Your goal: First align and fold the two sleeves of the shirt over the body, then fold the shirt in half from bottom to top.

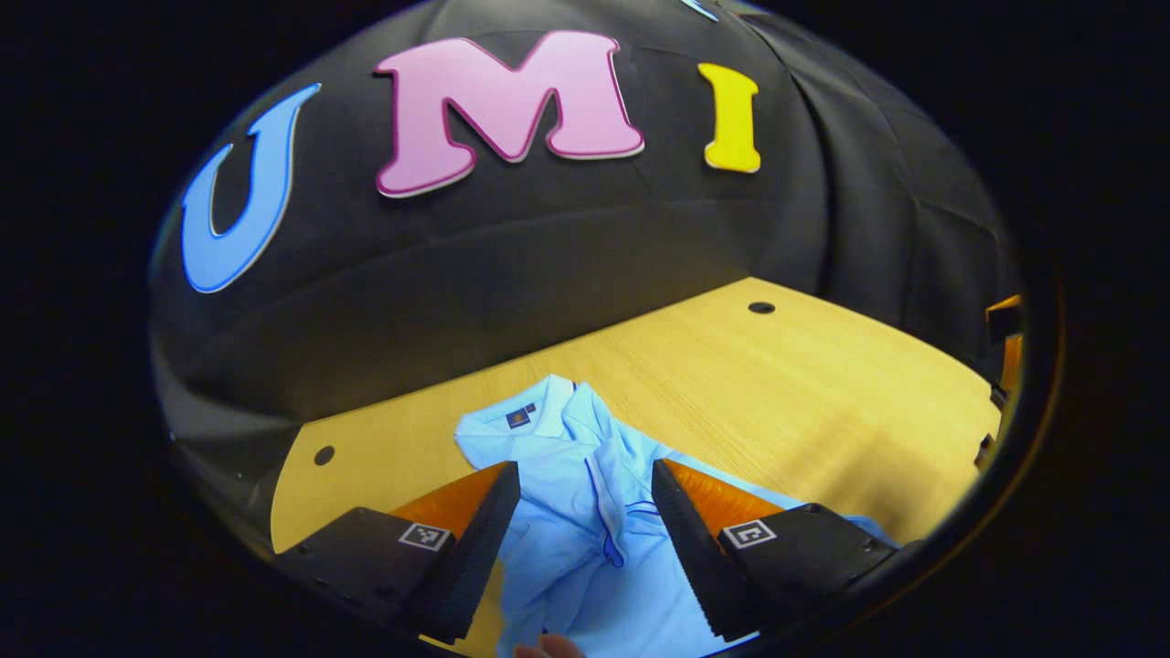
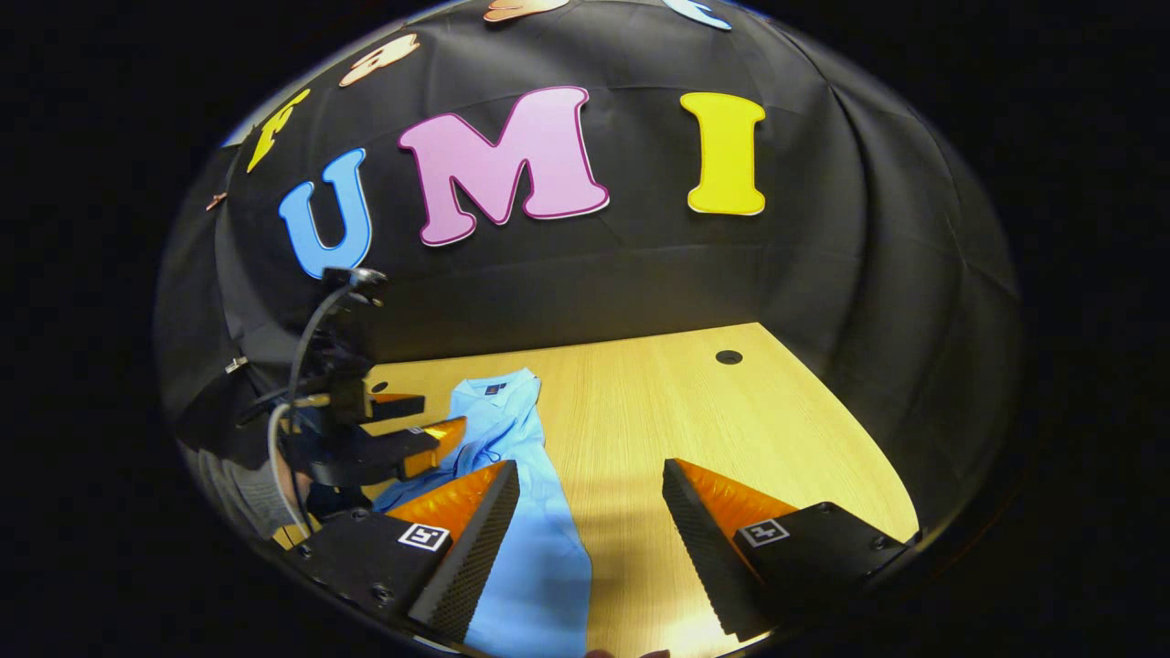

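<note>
A light blue shirt (image 1: 585,512) lies rumpled on the wooden table (image 1: 804,393), collar toward the far wall. My left gripper (image 1: 585,480) is open and hovers over the shirt's chest, nothing between its fingers. In the right gripper view the shirt (image 2: 526,493) runs as a long strip from the collar toward me. My right gripper (image 2: 590,475) stands open above the shirt's right edge and the bare table (image 2: 731,429). The left gripper (image 2: 430,420), held by a hand, hangs over the shirt at the left.
The table has round cable holes (image 1: 760,308) (image 1: 324,454) near its far corners. Black cloth walls close in behind and on the sides. A fingertip (image 1: 548,647) shows at the bottom edge of the left gripper view.
</note>
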Tool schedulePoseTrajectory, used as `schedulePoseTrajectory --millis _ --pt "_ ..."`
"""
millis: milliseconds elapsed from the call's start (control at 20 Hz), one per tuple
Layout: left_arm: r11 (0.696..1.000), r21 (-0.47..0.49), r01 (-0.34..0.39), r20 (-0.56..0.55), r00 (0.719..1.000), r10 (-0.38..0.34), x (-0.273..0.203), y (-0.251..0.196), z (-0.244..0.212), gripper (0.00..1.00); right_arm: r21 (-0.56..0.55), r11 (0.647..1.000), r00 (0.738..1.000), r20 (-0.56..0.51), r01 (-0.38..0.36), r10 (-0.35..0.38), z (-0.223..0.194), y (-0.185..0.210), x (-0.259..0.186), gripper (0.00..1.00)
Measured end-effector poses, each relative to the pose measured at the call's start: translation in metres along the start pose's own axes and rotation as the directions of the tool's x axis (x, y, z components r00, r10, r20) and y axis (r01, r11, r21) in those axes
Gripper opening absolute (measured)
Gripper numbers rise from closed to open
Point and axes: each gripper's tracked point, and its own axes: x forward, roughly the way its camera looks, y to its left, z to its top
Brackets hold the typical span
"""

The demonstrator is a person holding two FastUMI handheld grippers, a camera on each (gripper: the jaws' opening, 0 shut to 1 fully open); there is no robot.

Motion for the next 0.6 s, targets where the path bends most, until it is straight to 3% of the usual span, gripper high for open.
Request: schedulePoseTrajectory --millis 250,600 --pt "0.997 -0.064 -0.034 0.012 0.999 0.035 -0.098 0.021 -0.009 0.92 -0.032 0.999 0.998 -0.054 -0.018 0.017 -0.029 0.012 -0.03 0.98" --pt "0.995 -0.092 -0.04 -0.149 0.989 0.026 -0.198 0.029 -0.095 0.92 -0.094 0.994 0.98 -0.198 -0.058 0.038 -0.106 0.037 -0.071 0.98"
